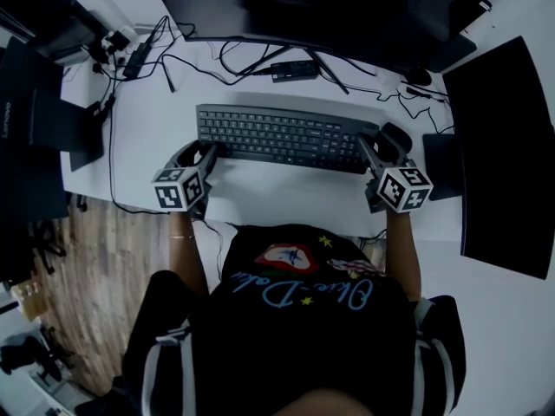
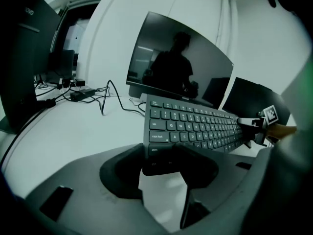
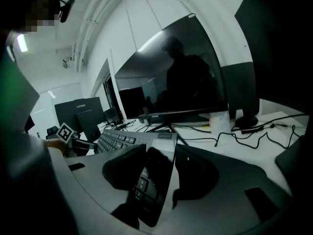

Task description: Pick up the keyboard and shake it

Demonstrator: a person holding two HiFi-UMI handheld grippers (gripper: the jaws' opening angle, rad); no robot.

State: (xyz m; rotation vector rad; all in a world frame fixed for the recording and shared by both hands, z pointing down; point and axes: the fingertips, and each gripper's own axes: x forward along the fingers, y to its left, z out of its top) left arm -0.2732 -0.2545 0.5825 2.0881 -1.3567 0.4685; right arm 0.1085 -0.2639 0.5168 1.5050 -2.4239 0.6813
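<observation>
White worktop (image 1: 286, 196) spreads before me, cables and a dark monitor (image 2: 176, 62) at its back, and the keyboard (image 1: 286, 137) stretches across its middle; whether it has left the surface I cannot tell. My left tongs (image 1: 205, 154) stand fairly wide, clamped on its left end at the shift and ctrl corner. My right tongs (image 1: 371, 152) pinch its right end likewise. Both forearms reach in from the near edge, marker cubes facing me. From above the grip is hard to see; each tongs' own view shows it, with the other tongs at the far end.
</observation>
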